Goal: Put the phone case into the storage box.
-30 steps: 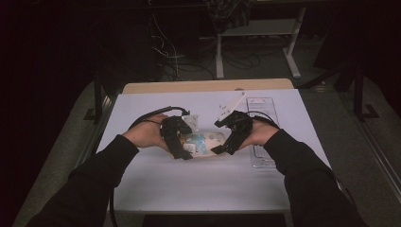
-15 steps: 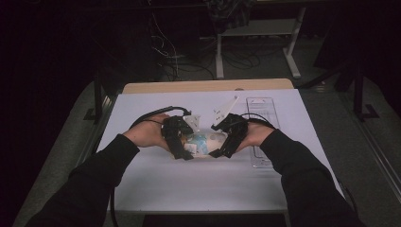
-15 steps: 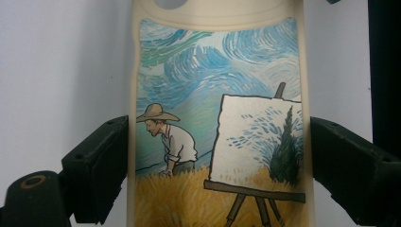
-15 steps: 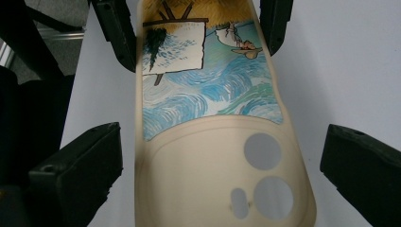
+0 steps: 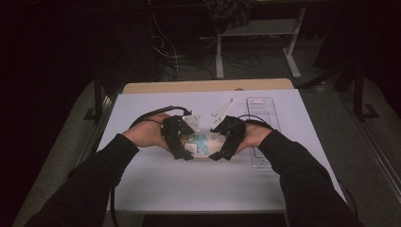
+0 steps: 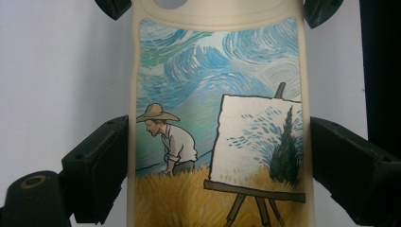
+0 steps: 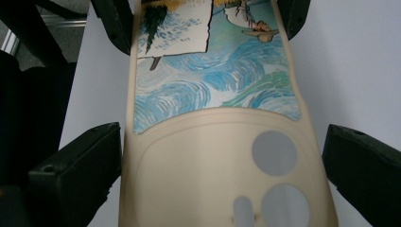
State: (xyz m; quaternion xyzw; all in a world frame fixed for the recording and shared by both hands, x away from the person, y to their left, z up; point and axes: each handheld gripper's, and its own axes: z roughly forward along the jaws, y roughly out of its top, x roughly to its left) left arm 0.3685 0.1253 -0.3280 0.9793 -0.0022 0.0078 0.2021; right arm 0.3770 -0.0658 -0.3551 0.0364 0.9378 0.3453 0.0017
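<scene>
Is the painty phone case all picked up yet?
Partly. Done: both tools reach the phone case, the left tool closing on its sides and the right tool flanking the camera end. Left: a gap still shows beside one right jaw, and lifting off the table.

From the high view we found the room dim: floor and far desks sank into near black, and the white sheet-covered table was the one lit surface, evenly and from above. Dark sleeves merged with the gloom at the bottom corners. That picture was soft and grainy, fine detail lost. In the left gripper view the cream phone case with a painted field scene was brightly, flatly lit and sharp, without glare. In the right gripper view the same case showed a gentle sheen; the near black jaws were blurred, with soft shadow beneath.
</scene>
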